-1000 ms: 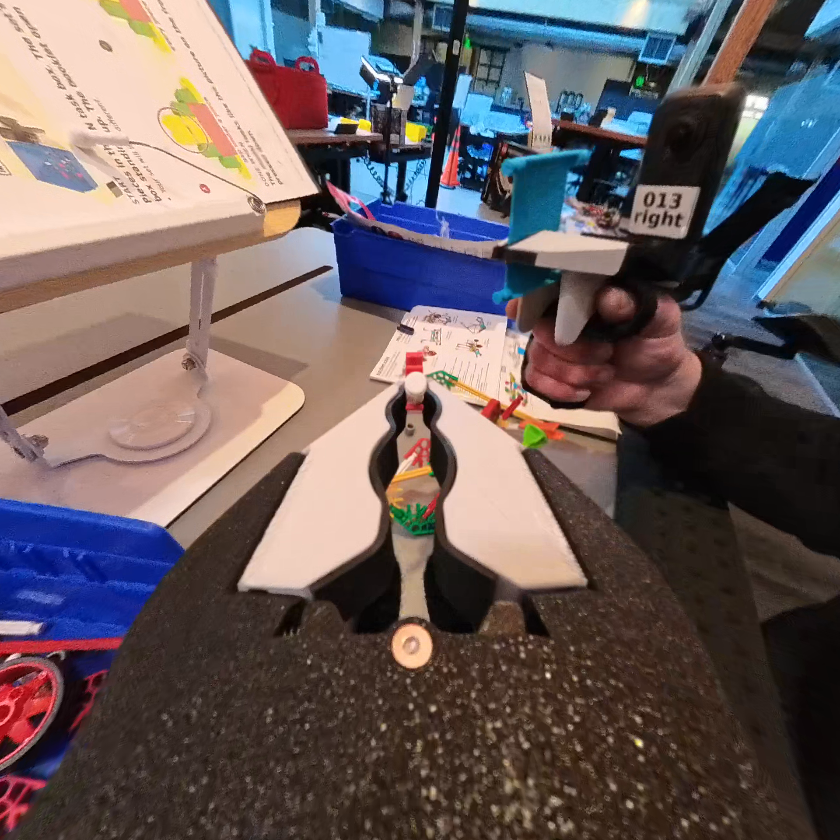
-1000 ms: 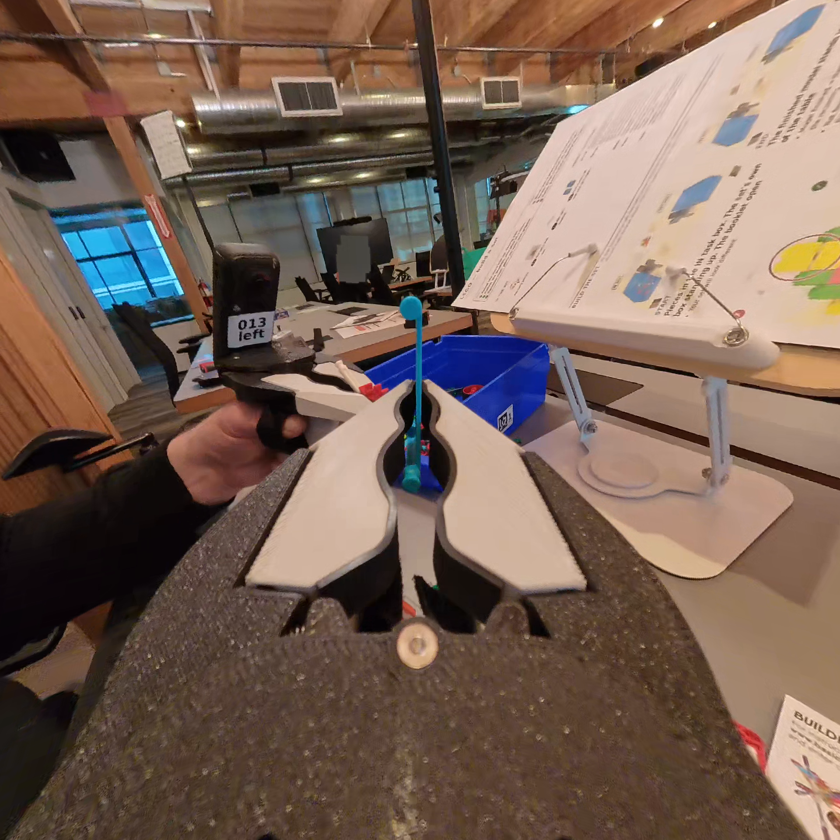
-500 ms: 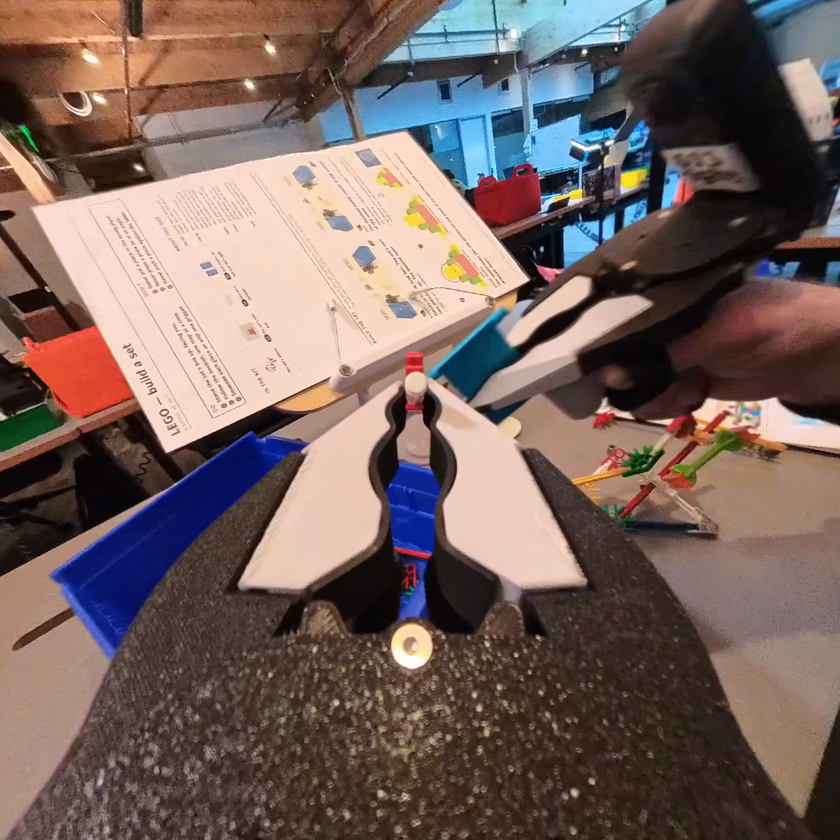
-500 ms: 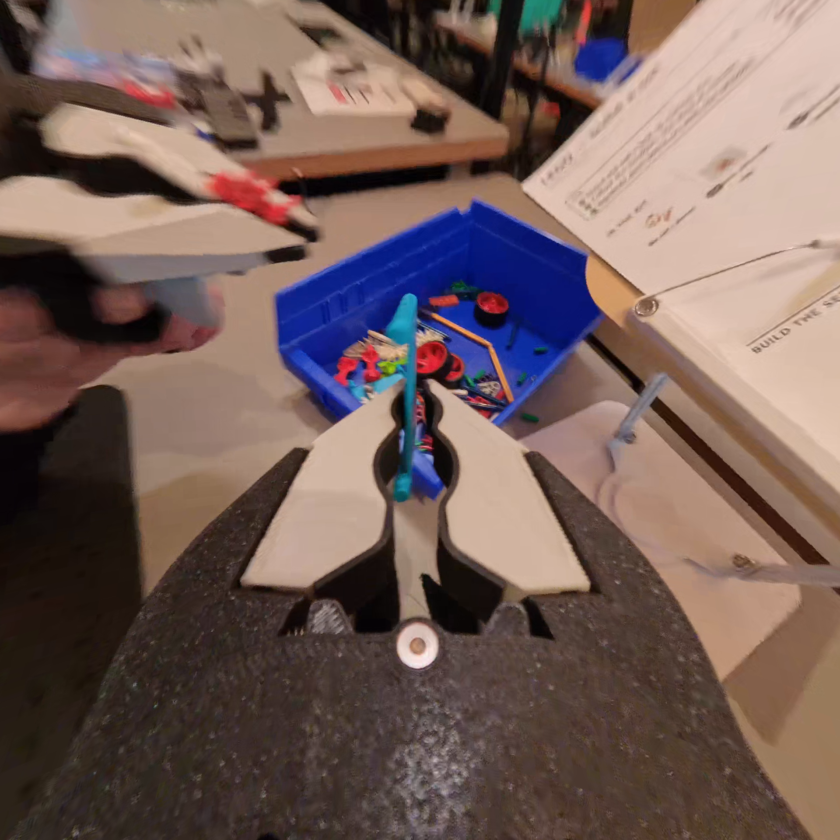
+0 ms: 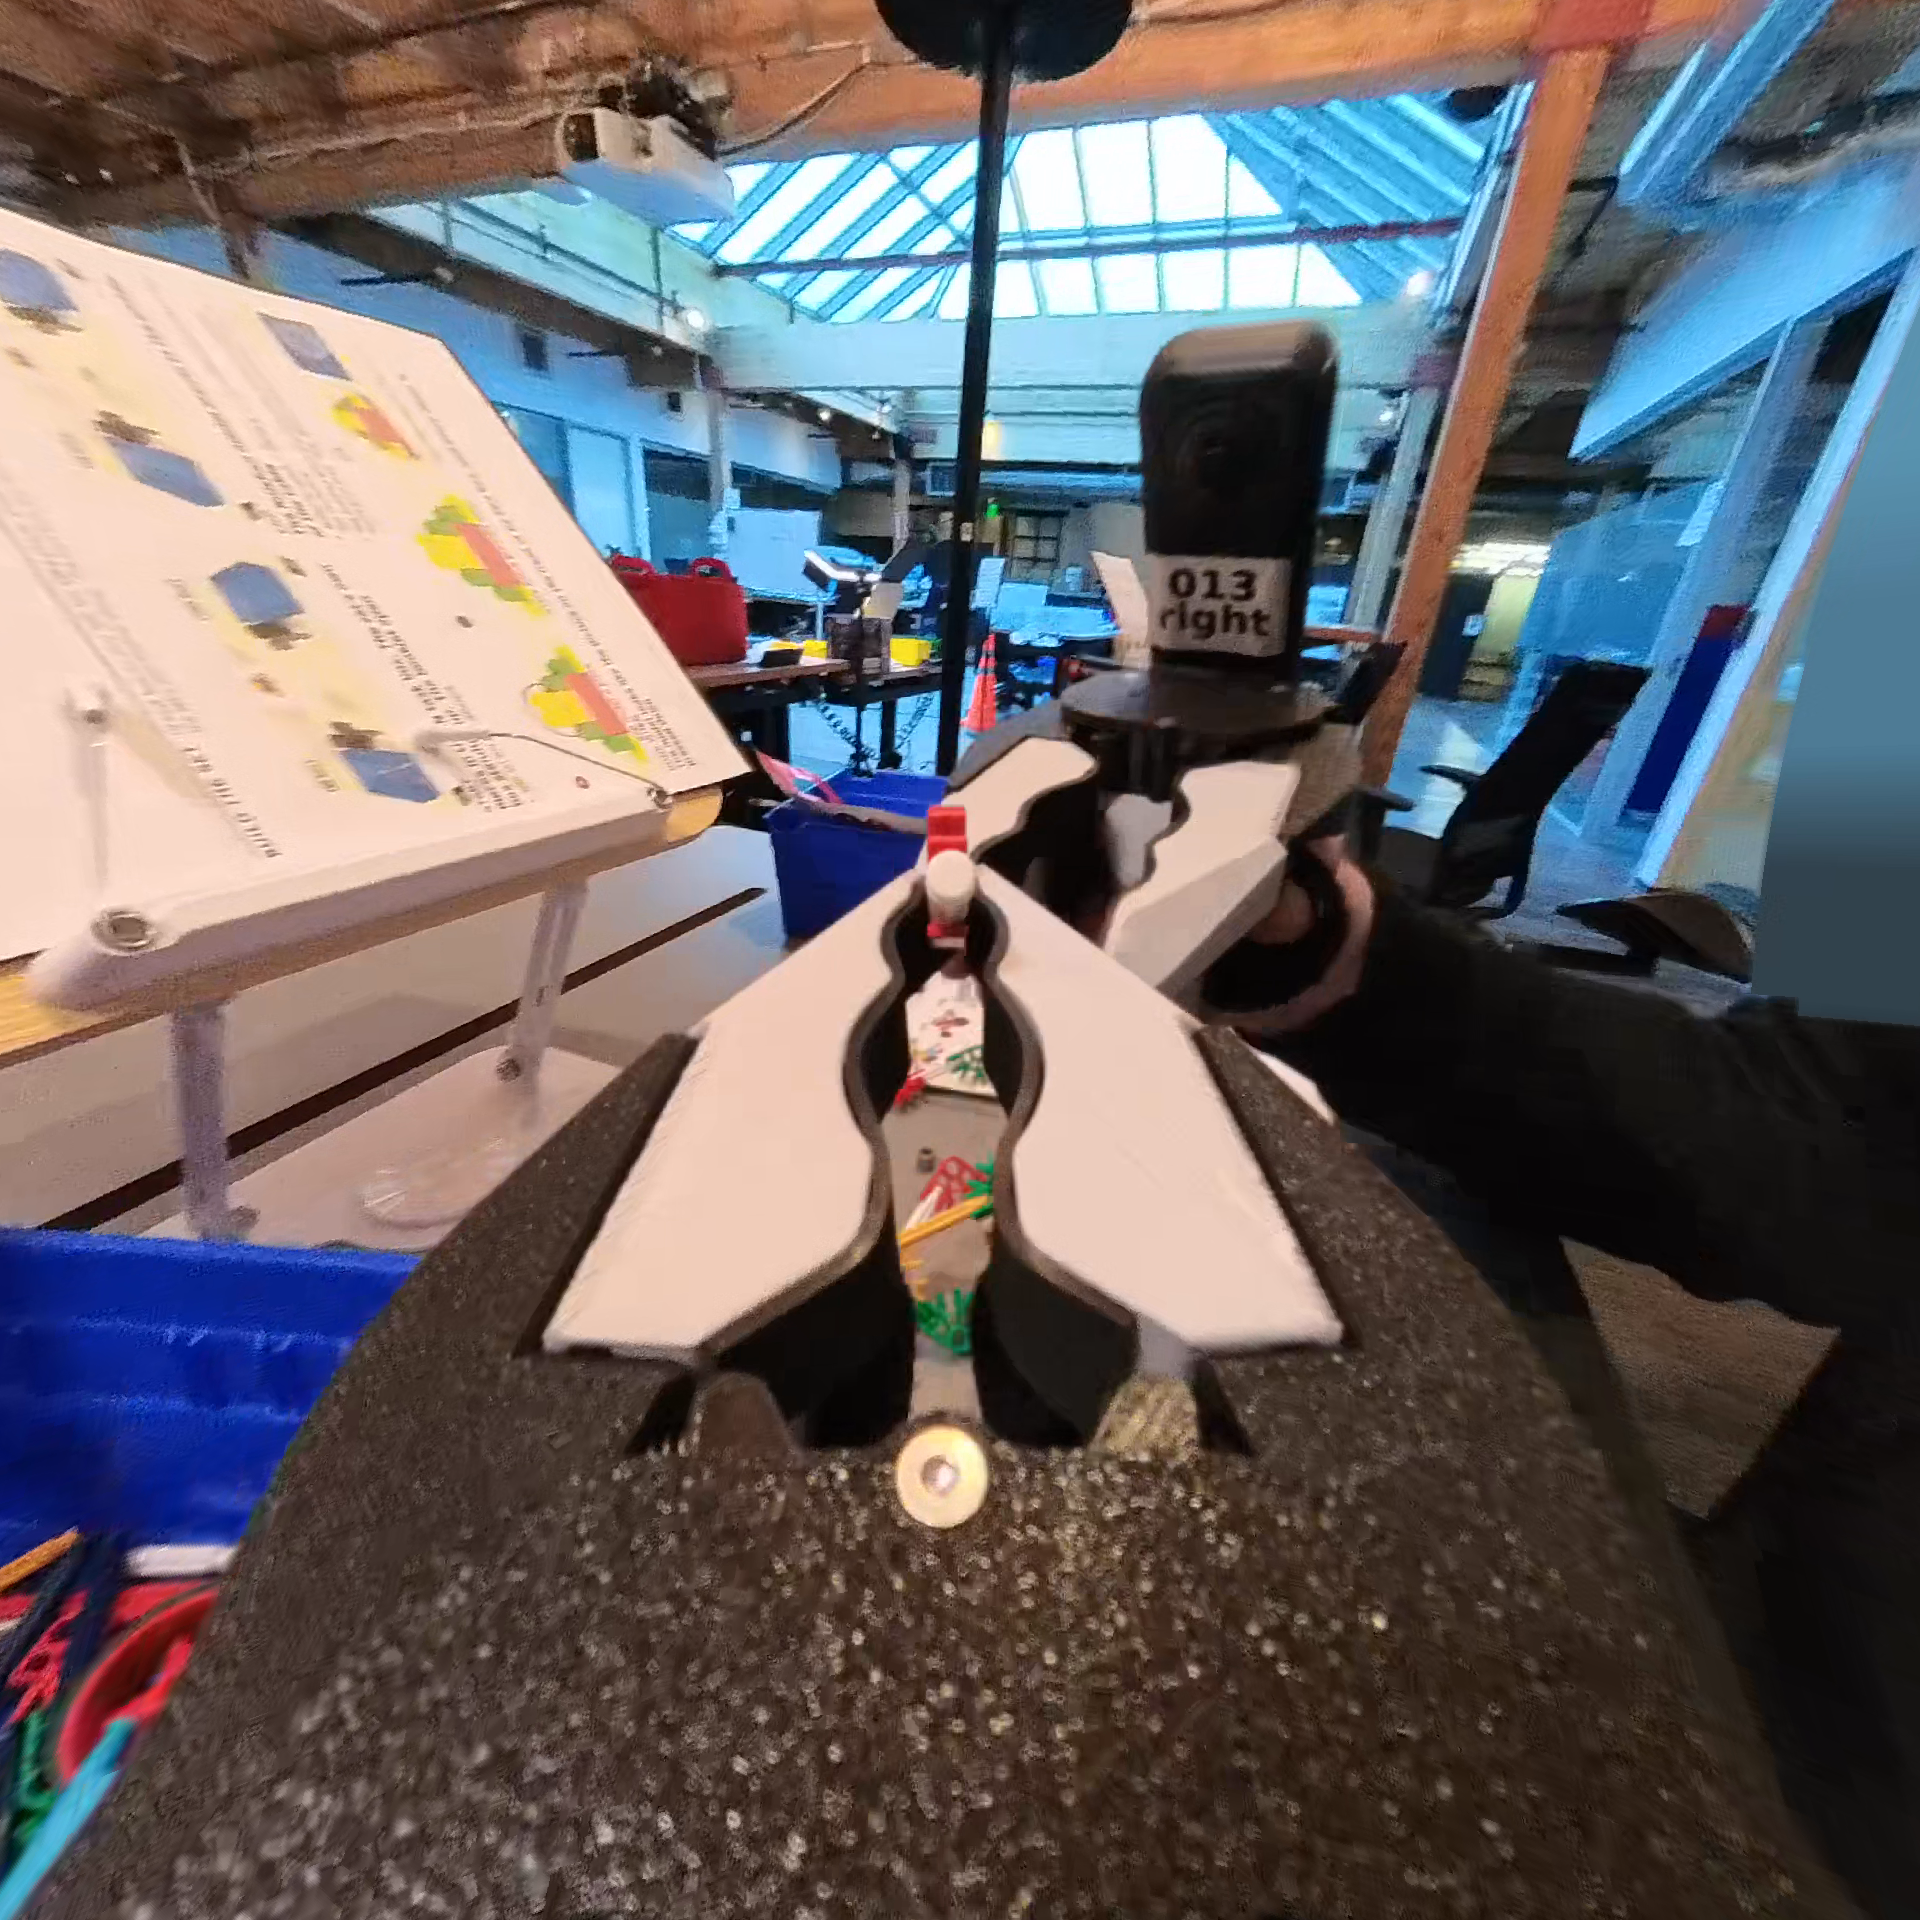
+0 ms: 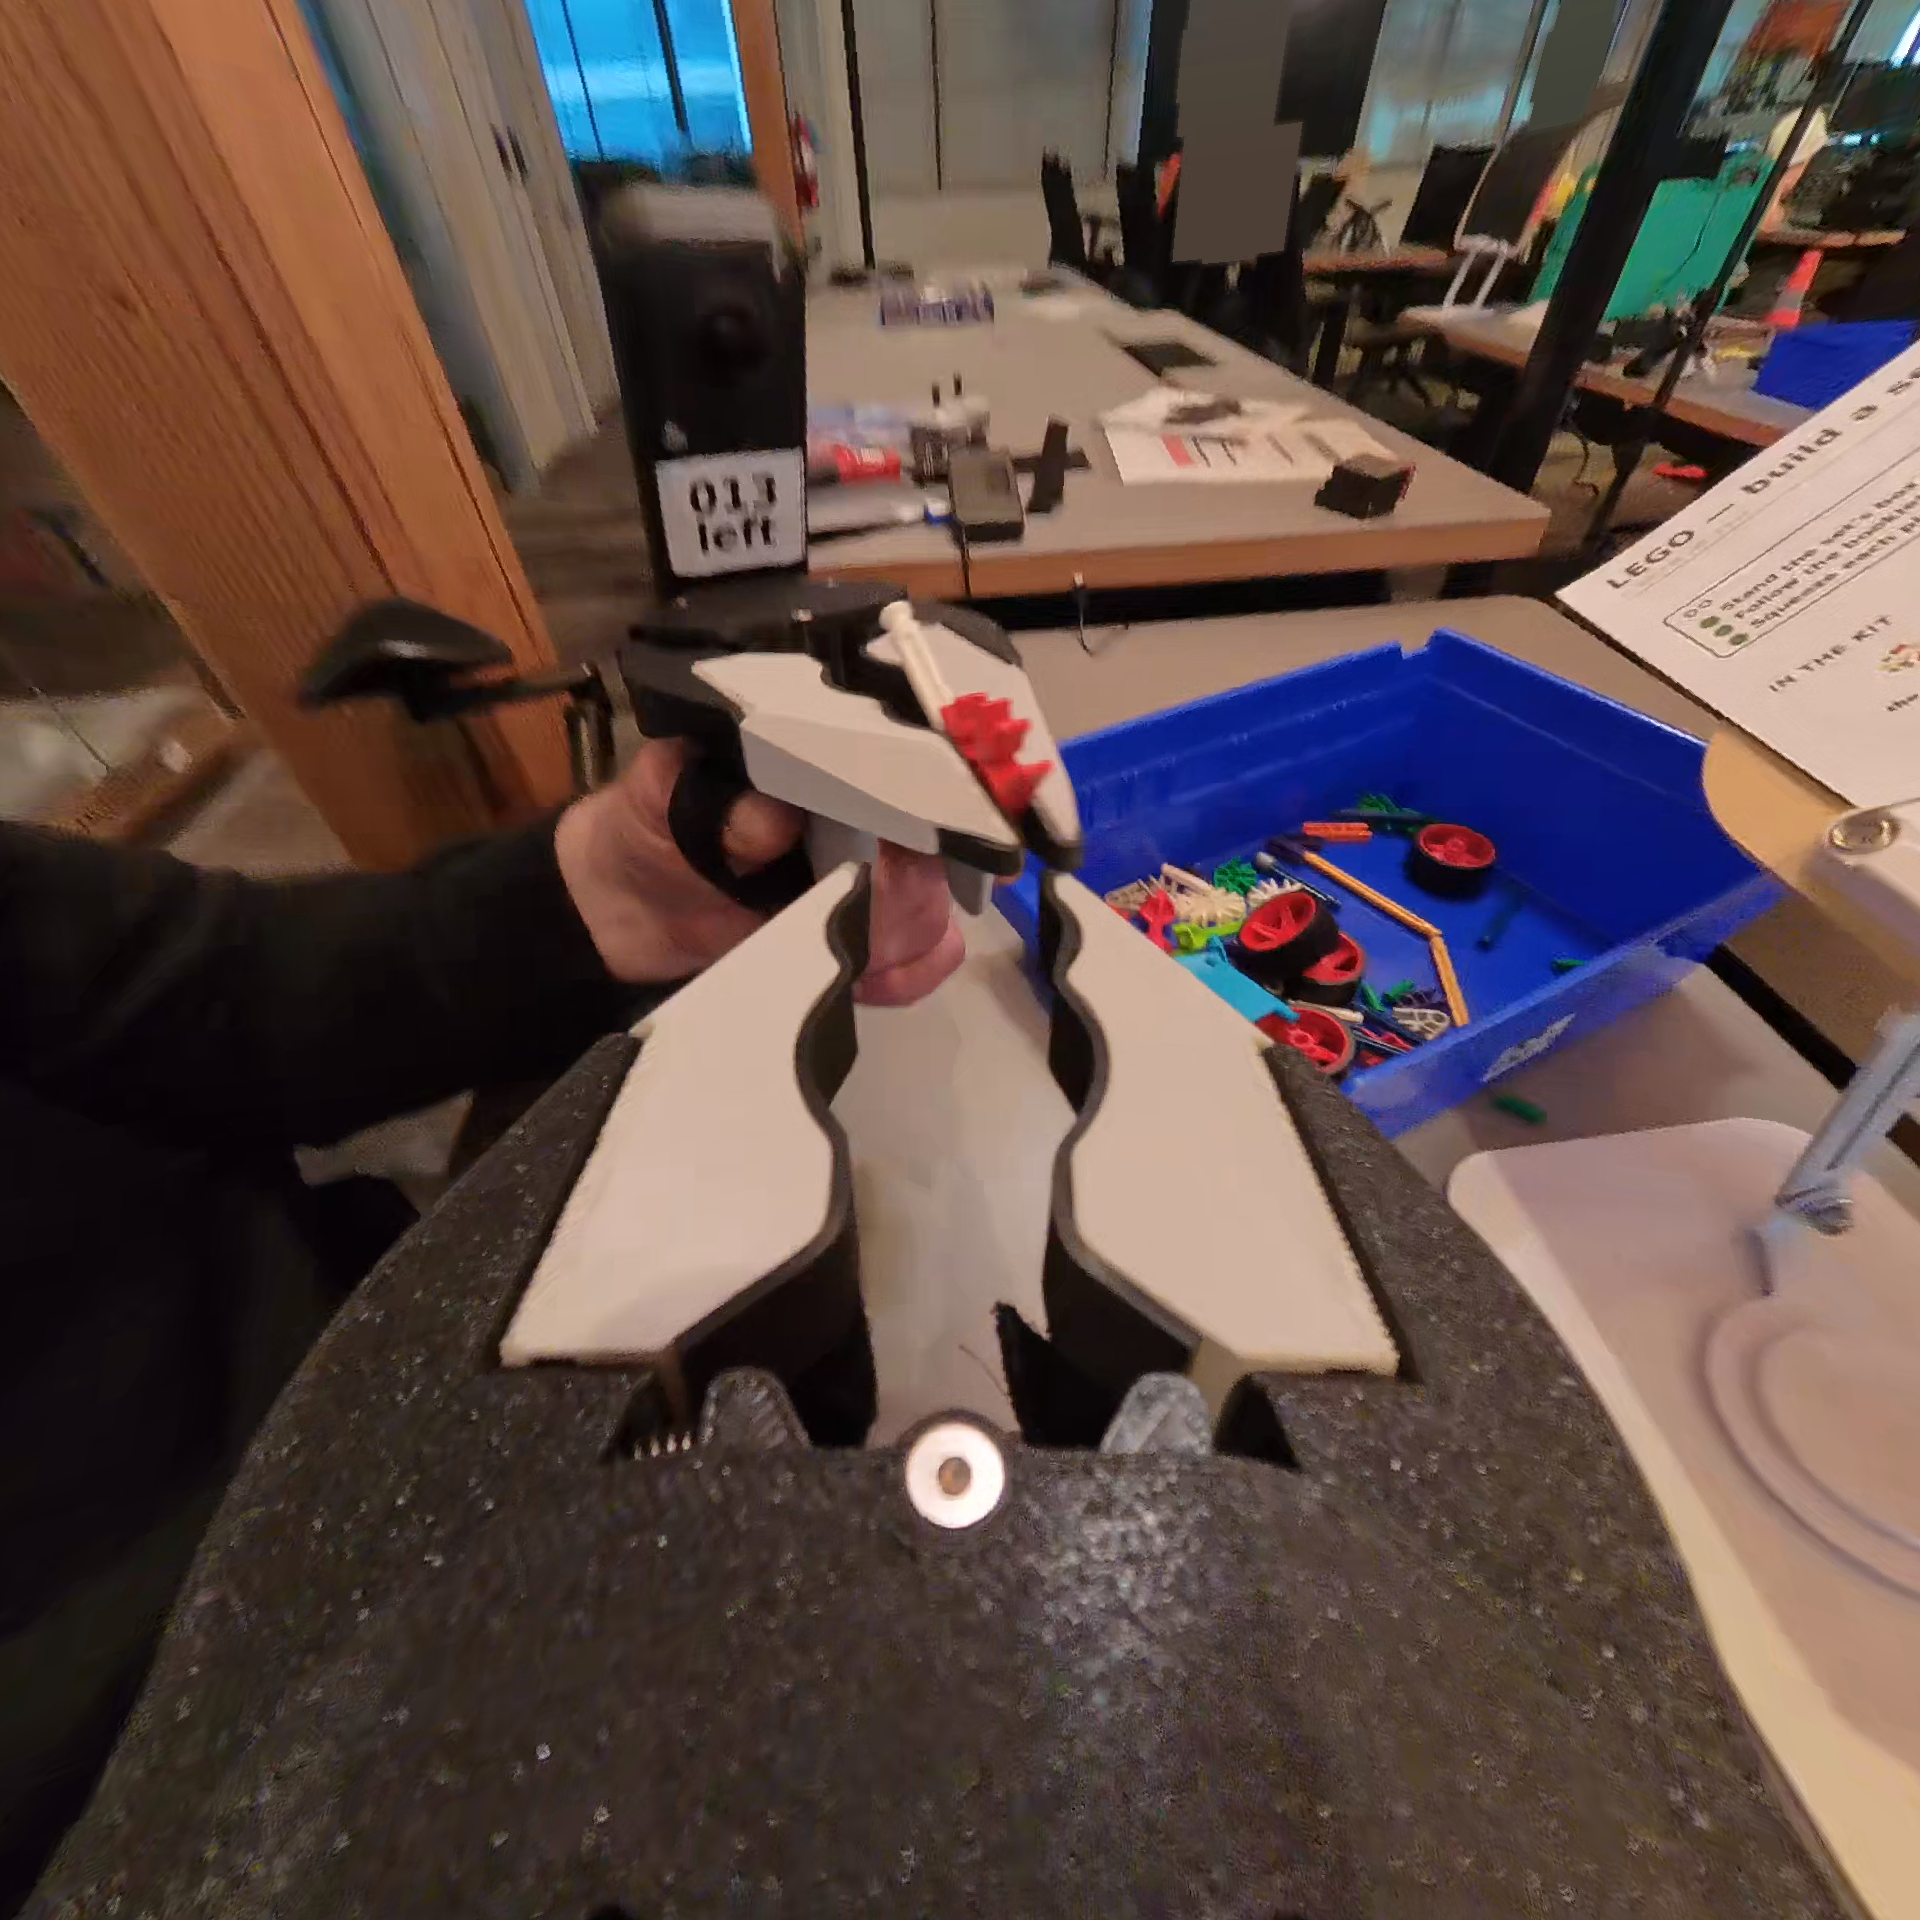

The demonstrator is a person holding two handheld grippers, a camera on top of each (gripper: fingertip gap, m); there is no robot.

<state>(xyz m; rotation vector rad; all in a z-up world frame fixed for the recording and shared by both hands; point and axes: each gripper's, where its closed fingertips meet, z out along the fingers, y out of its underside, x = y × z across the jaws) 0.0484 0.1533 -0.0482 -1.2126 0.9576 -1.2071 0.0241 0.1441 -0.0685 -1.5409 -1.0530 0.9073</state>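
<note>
1. We see the left gripper (image 5: 951,914) clamped on a white rod (image 6: 921,663) that carries a red connector (image 6: 992,750); the piece stands at the very tips of the jaws and pokes out beyond them
2. The right gripper (image 6: 951,883) has its jaws apart and holds nothing; it sits just beside the left gripper, a little below and behind it
3. We judge the tip hold to be thin: a knock from the nearby right gripper could twist the rod or pop it loose
4. A dropped piece could land in the blue bin (image 6: 1621,727) of loose rods and red wheels (image 6: 1288,930), or on the grey counter (image 6: 1236,665)
5. A tilted book stand (image 5: 343,894) with a printed sheet stands close on the left gripper's left, and a wide swing could strike it
6. Both views are blurred, so we cannot tell how firmly the connector sits on the rod
</note>
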